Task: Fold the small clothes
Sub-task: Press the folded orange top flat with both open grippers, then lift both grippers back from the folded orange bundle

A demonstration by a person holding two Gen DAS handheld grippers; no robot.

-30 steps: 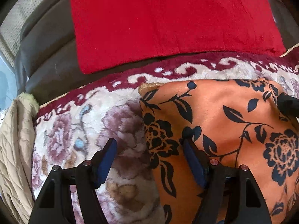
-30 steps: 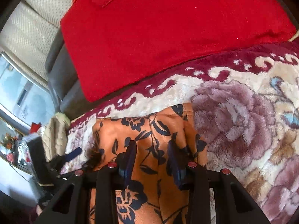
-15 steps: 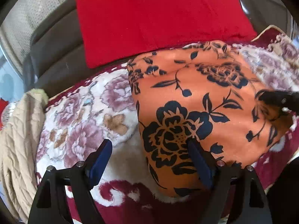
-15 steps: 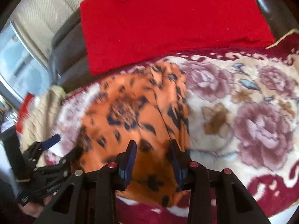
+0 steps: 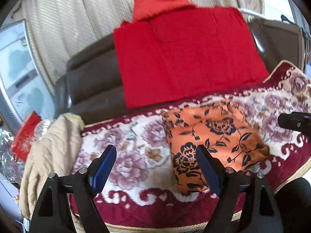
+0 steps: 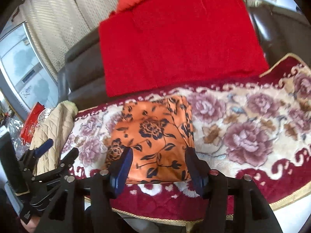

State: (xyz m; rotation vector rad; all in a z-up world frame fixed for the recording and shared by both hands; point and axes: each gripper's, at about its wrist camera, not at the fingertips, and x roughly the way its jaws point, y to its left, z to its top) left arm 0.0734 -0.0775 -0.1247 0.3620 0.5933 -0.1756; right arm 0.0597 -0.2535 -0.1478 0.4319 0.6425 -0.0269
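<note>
A folded orange garment with black flowers (image 5: 211,137) lies flat on a floral blanket (image 5: 132,141); it also shows in the right wrist view (image 6: 153,136). My left gripper (image 5: 155,167) is open and empty, above the blanket's front edge, left of the garment. My right gripper (image 6: 159,169) is open and empty, just in front of the garment's near edge. The left gripper shows at the left in the right wrist view (image 6: 58,149). The right gripper's tip shows at the right edge of the left wrist view (image 5: 293,122).
A red cushion (image 5: 184,54) leans on a dark sofa back (image 5: 91,81) behind the blanket. A beige quilted cloth (image 5: 52,155) hangs at the blanket's left end. Red packaging and clear plastic (image 5: 23,137) lie further left. Curtains (image 5: 68,25) hang behind.
Both grippers have pulled back and up from the garment. The right gripper's jaws have opened wider and let the garment go. The garment now lies folded on the blanket.
</note>
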